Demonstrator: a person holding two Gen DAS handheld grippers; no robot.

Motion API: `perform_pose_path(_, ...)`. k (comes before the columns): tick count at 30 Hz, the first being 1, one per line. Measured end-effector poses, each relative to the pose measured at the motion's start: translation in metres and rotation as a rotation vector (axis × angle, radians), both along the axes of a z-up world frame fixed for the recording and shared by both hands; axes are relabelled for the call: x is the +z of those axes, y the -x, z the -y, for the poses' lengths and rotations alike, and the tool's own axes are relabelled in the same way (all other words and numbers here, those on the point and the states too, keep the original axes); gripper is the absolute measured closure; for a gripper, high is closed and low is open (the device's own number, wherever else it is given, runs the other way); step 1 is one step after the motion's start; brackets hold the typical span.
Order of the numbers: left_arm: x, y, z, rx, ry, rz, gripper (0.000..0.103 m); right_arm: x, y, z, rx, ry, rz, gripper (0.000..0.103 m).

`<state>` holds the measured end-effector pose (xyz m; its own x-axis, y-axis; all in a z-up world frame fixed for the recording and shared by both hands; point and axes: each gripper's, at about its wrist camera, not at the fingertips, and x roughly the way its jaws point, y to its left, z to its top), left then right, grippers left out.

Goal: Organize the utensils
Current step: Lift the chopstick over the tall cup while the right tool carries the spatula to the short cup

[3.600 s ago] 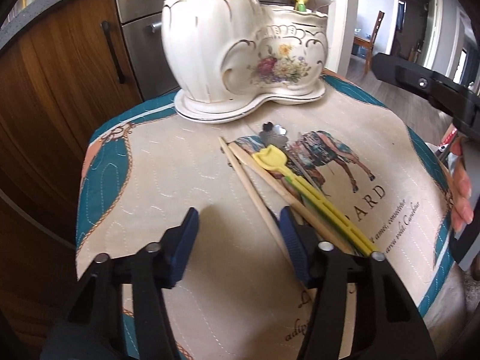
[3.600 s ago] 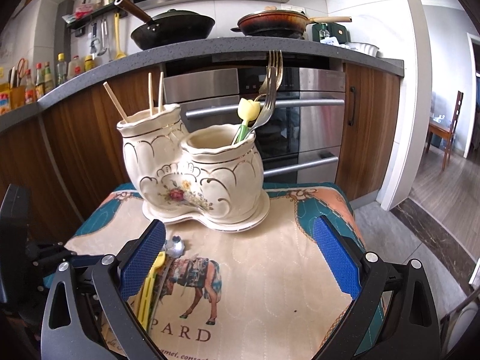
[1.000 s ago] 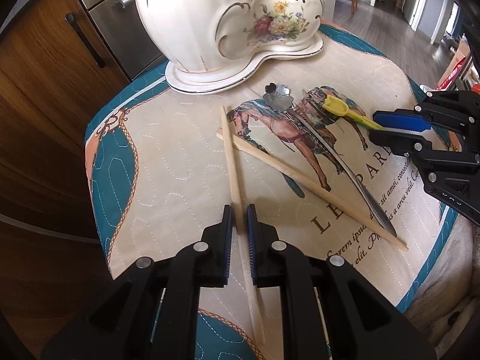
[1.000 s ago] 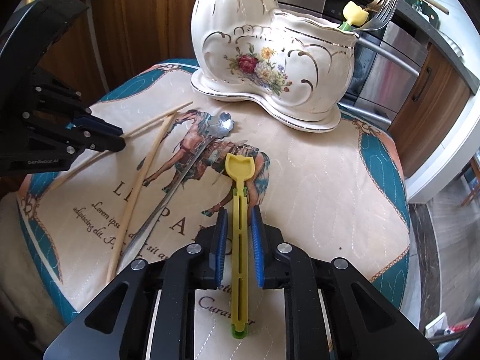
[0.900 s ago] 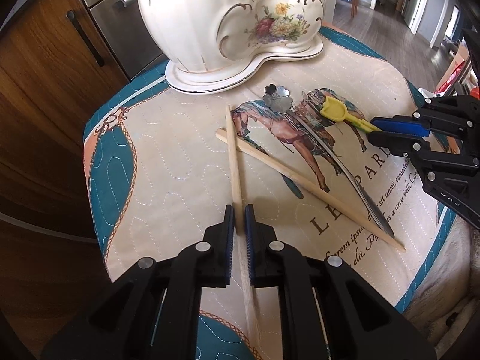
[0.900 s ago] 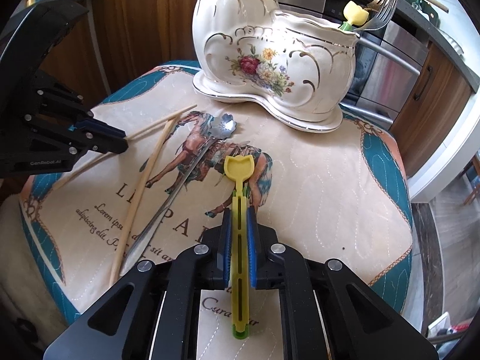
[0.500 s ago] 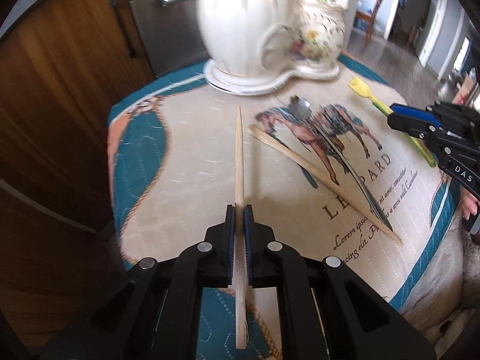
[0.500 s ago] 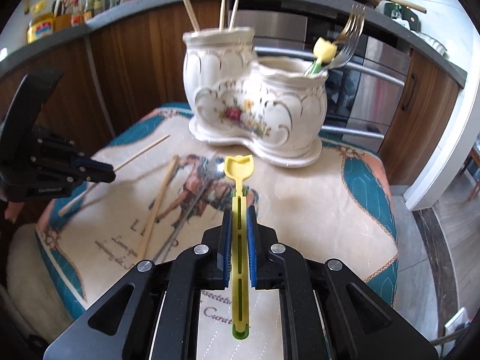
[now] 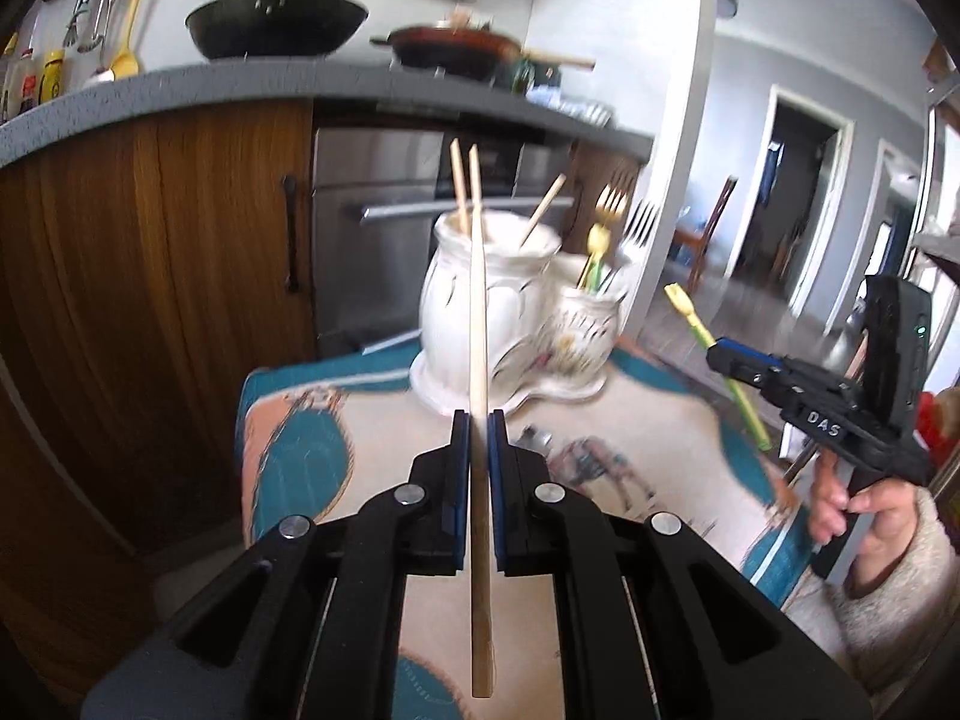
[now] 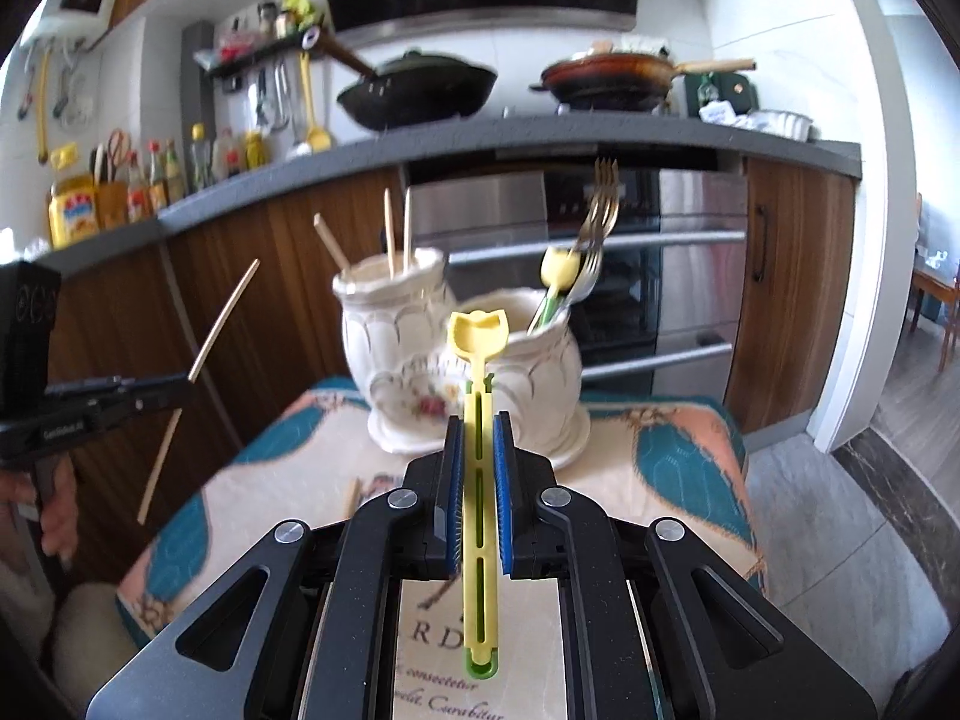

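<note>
Much is blurred: the ceramic holder [image 9: 510, 312] and the printed cloth [image 9: 336, 420] under it smear in the left wrist view, and a metal utensil head [image 9: 536, 437] on the cloth is too soft to identify. Lettering on the cloth is cut off by the gripper bodies.

Left gripper [image 9: 478, 420]: blue pads clamped on a slim, pale wooden chopstick [image 9: 478, 300], held clear above the cloth, tip pointing toward the holder. Right gripper [image 10: 478, 420]: pads squeezed onto a yellow plastic utensil [image 10: 478, 372], flat slotted handle with a green end, tulip-shaped head up near the holder's front.

Holder: glossy white two-pot piece, fluted, gilt lines, floral decal. Taller pot [image 10: 390, 312] holds wooden sticks; lower pot [image 10: 528, 360] holds metal forks [image 10: 600, 210] and a yellow-headed utensil [image 10: 559, 267].
</note>
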<state>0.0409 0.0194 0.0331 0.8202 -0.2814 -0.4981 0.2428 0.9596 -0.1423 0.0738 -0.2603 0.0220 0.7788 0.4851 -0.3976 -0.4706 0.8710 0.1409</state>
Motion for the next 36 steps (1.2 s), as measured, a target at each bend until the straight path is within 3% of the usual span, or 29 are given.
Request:
perform_pose_path(4,0.009,0.005,0.009,-0.040,0.024,0.088,0.097,0.012,-0.003,0.010,-0.025,-0.077,0.045,0.093)
perform_pose_path(11,0.011,-0.009,0.037,-0.123,-0.039,0.101,0.097,0.041,-0.025,-0.001,-0.039,-0.114,0.094,0.093)
perform_pose_path(15,0.016,-0.037,0.049,-0.154,-0.062,0.106,0.097,0.057,-0.044,-0.013,-0.037,-0.125,0.128,0.092)
perform_pose_path(19,0.024,-0.066,0.044,-0.117,-0.091,0.129,0.097,0.068,-0.064,-0.023,-0.037,-0.149,0.141,0.093)
perform_pose_path(28,0.049,-0.114,0.008,-0.063,-0.001,0.181,0.097,0.059,-0.108,-0.030,-0.037,-0.225,0.114,0.092)
perform_pose_path(36,0.064,-0.162,0.011,-0.096,0.079,0.170,0.097,0.035,-0.133,-0.025,0.004,-0.313,0.046,0.093)
